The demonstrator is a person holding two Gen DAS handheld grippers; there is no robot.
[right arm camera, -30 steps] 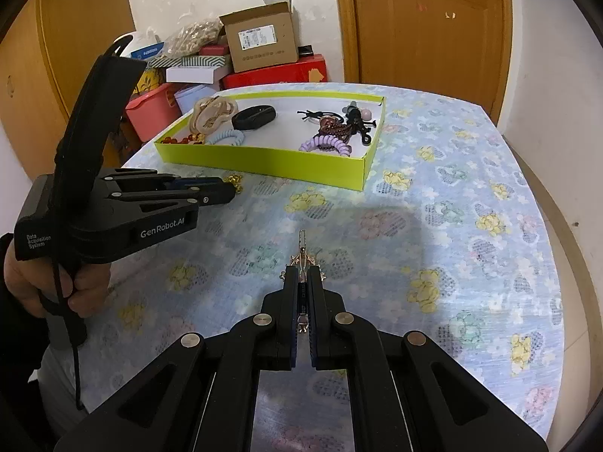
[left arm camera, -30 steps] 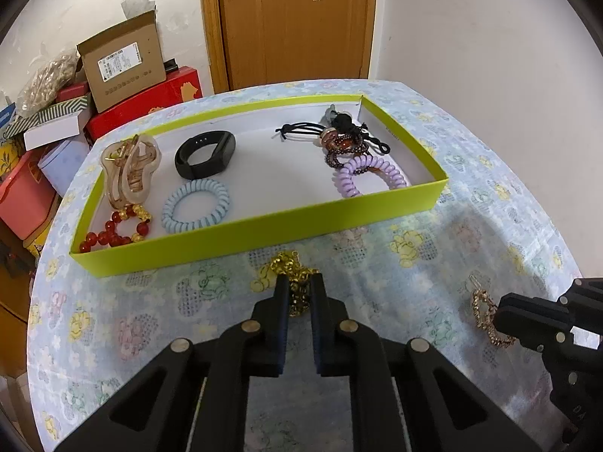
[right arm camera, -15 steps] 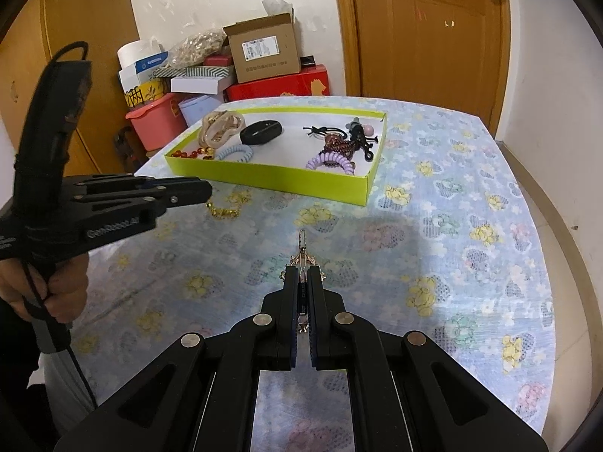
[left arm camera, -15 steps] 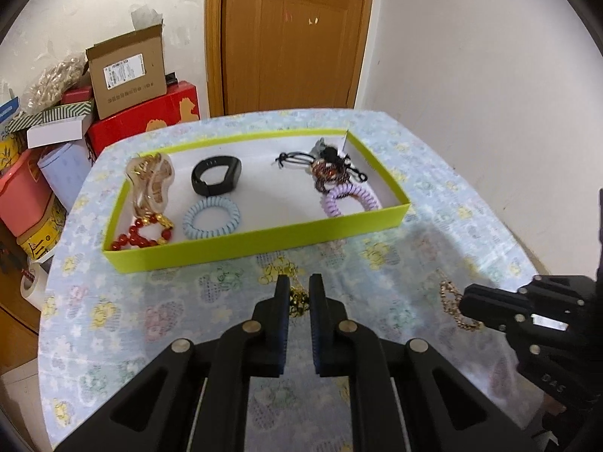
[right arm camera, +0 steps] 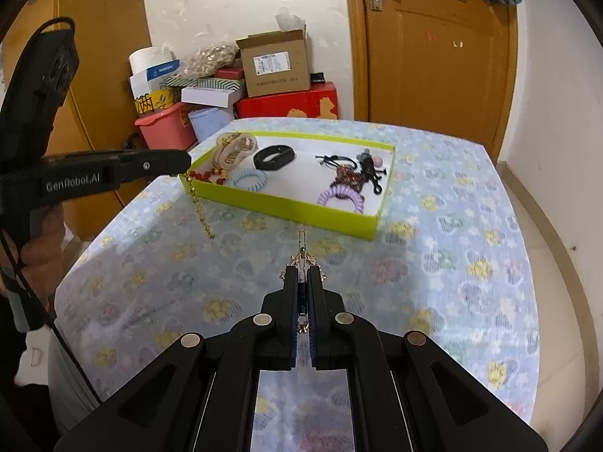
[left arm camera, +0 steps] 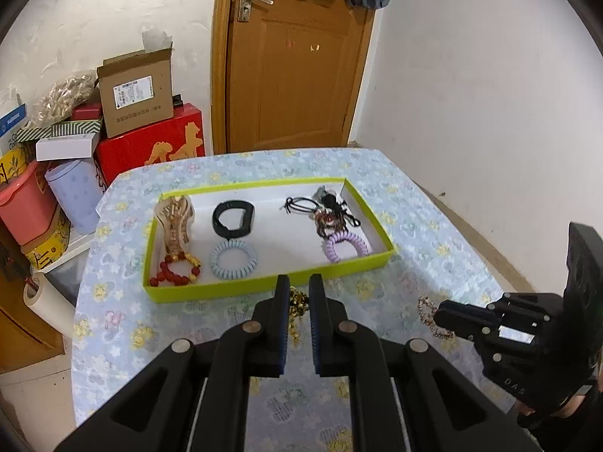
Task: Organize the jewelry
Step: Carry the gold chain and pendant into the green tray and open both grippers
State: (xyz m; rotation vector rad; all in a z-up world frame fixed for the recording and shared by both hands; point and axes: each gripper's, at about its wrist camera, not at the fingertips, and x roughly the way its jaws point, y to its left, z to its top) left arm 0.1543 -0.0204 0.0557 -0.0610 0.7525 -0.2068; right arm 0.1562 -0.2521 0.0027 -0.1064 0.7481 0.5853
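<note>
the left hand-held gripper [right arm camera: 181, 162] is pinching a gold chain [right arm camera: 201, 213] that is dangling beside the green tray [right arm camera: 301, 209]; the right hand-held gripper [right arm camera: 302, 275] is pinching a rose-gold bracelet [right arm camera: 301, 258] above the desk [right arm camera: 452, 263]. both should be clearing the tray's near wall ahead before releasing inside.

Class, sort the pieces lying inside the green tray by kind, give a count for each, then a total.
Coil hair ties: 2 (blue, purple)
Hair claw: 1
Black band: 1
Red bead bracelet: 1
Tangled dark cluster: 1, pieces inside uncountable
Total: 6
</note>
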